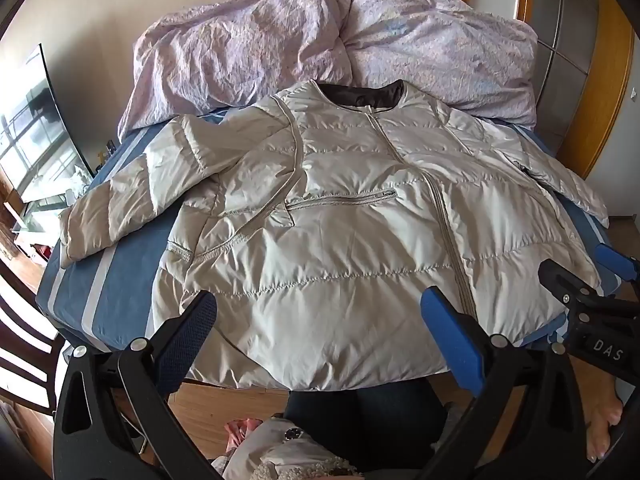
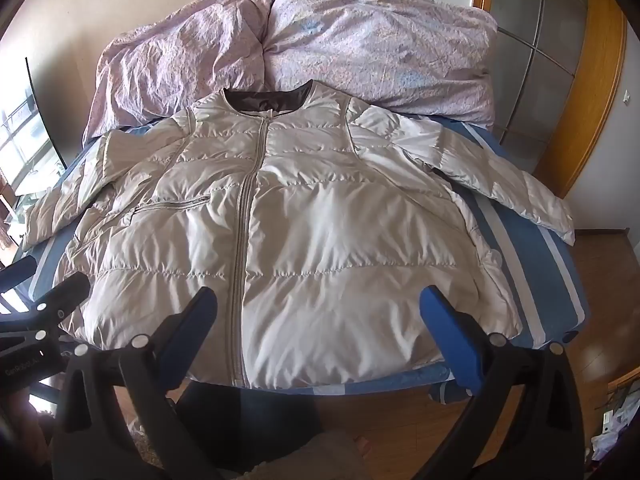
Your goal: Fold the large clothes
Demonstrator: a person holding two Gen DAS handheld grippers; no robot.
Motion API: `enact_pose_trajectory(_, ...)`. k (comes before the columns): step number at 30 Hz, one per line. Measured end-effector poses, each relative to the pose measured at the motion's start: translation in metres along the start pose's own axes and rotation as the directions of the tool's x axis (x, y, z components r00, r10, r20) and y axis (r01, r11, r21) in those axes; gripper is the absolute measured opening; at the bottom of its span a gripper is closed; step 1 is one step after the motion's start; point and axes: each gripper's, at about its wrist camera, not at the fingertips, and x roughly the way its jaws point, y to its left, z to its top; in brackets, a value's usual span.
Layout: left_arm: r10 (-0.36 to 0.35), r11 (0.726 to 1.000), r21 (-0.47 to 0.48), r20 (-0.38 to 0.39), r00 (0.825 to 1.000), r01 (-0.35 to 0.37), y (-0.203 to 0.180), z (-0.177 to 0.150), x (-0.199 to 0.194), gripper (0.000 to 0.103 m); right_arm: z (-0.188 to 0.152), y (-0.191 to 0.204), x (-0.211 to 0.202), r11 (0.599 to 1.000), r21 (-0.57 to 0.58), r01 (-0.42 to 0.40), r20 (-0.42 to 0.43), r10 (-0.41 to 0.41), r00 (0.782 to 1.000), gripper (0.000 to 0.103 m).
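Above the hem of the jacket [image 1: 320, 240] spread flat on the bed [image 1: 112, 280], the left gripper [image 1: 320, 320] and right gripper [image 2: 320, 316] hover with jaws wide apart, gripping nothing.

Black gripper [image 1: 322, 312] frames, blue pads, silver screws; dark trousers [image 1: 360, 420].

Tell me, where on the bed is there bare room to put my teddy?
Bare striped sheet shows between the jacket body and its sleeve. Another strip lies under the other sleeve. The middle is jacket; the back is heaped with the duvet.
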Motion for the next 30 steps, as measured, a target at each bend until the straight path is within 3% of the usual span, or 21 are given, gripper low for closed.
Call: enact_pose_trajectory(30, -0.002, 1.000, -0.001, 0.001, 1.000, 0.002, 0.0001, 0.0000, 0.0000, 0.102, -0.0005, -0.0007, -0.0007, 1.000, 0.002, 0.000, 0.002, 0.000, 1.000, 0.101)
